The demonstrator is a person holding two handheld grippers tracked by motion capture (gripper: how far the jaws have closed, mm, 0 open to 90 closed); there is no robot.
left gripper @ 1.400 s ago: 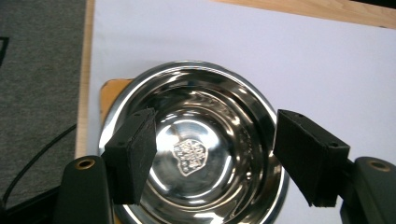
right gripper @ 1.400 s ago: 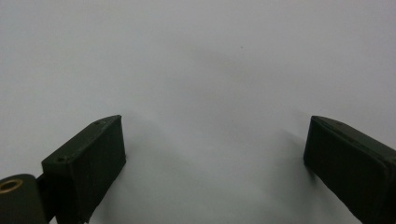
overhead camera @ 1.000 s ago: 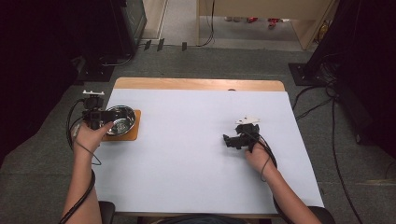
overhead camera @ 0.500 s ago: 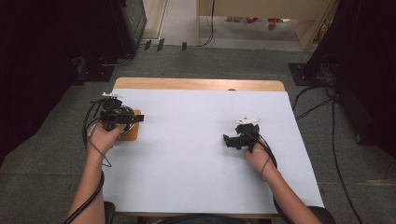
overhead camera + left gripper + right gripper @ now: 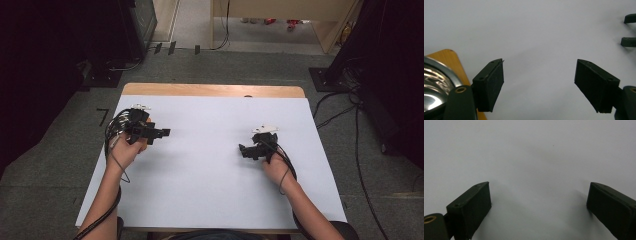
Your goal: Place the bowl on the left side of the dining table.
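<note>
My left gripper is at the left side of the table with its jaws pointing right, open with nothing between them; they have just been opening. In the left gripper view a shiny metal bowl on a wooden board lies at the lower left, behind the left jaw. In the high view the hand and gripper cover both. My right gripper rests at the right of the table, jaws pointing left. Its own view shows it open over bare white surface.
A white sheet covers the table, and a strip of the wooden tabletop shows at the far edge. The right gripper's jaw tips appear far off in the left gripper view. Cables lie on the floor at the right.
My left hand has moved right, from the bowl's left side across it, so the bowl and board are now covered in the high view. The right hand has stayed put.
</note>
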